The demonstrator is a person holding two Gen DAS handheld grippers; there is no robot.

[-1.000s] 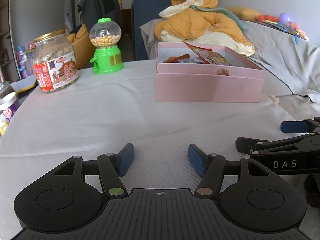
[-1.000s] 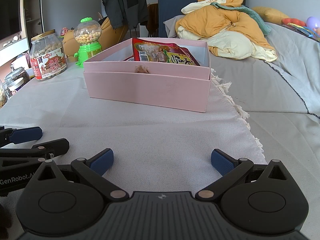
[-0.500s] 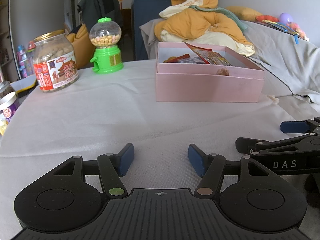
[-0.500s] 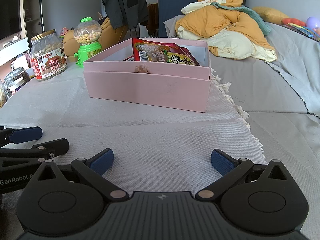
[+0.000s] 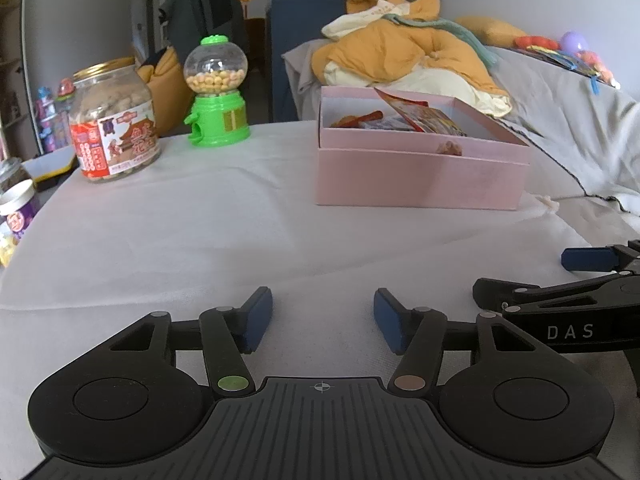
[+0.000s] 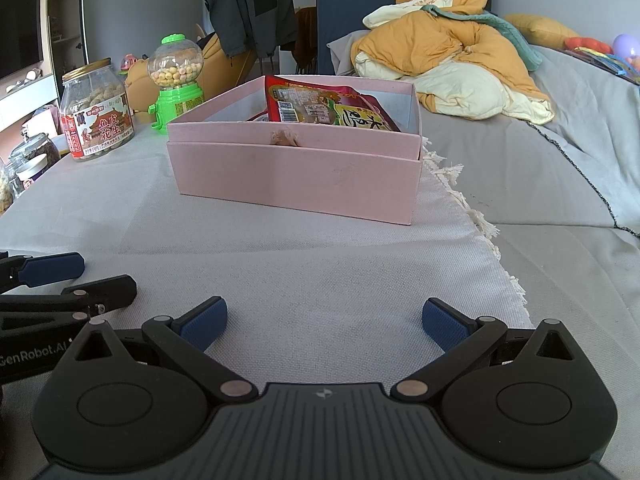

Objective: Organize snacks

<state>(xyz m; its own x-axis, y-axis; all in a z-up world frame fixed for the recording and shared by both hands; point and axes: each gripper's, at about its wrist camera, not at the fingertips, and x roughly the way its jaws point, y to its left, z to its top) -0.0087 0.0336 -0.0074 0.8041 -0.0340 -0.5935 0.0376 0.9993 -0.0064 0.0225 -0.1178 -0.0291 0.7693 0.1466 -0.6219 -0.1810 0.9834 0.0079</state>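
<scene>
A pink box (image 5: 420, 180) (image 6: 296, 184) stands on the white cloth and holds a red snack bag (image 6: 328, 106) (image 5: 420, 114) and other packets. A small brown snack piece (image 6: 284, 137) lies on its front rim. My left gripper (image 5: 323, 316) is open and empty, low over the cloth in front of the box. My right gripper (image 6: 323, 320) is open wider and empty, beside the left one. Each gripper shows at the edge of the other's view.
A peanut jar (image 5: 112, 124) (image 6: 96, 110) and a green candy dispenser (image 5: 216, 92) (image 6: 176, 82) stand at the back left. Small jars (image 5: 18, 208) sit at the left edge. A sofa with orange bedding (image 6: 448, 44) lies behind. The cloth's fringed edge (image 6: 480, 224) runs right of the box.
</scene>
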